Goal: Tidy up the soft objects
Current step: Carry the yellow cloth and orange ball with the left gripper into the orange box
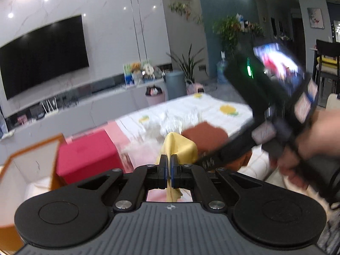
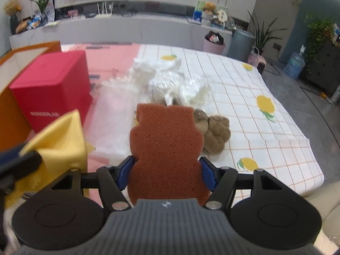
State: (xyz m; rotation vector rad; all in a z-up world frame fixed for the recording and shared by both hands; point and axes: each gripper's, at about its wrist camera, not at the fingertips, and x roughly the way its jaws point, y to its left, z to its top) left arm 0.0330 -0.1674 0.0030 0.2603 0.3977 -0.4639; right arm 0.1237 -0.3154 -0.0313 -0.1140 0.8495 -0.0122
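Note:
My left gripper (image 1: 169, 166) is shut on a yellow cloth (image 1: 178, 148), which hangs between the blue pads; the cloth also shows at the left of the right wrist view (image 2: 63, 140). My right gripper (image 2: 165, 170) is shut on a brown bear-shaped sponge (image 2: 165, 146), held above the table; the sponge shows blurred in the left wrist view (image 1: 204, 136). A brown plush toy (image 2: 214, 131) lies on the lemon-print tablecloth (image 2: 265, 127) just beyond the sponge. White crumpled soft items and plastic wrap (image 2: 170, 85) lie further back.
A red box (image 2: 53, 89) stands at the left, next to an orange-edged open bag (image 2: 12, 68). A pink mat (image 2: 110, 57) covers the table's left part. A TV (image 1: 42, 53), a low cabinet, bins (image 2: 214, 42) and plants stand beyond the table.

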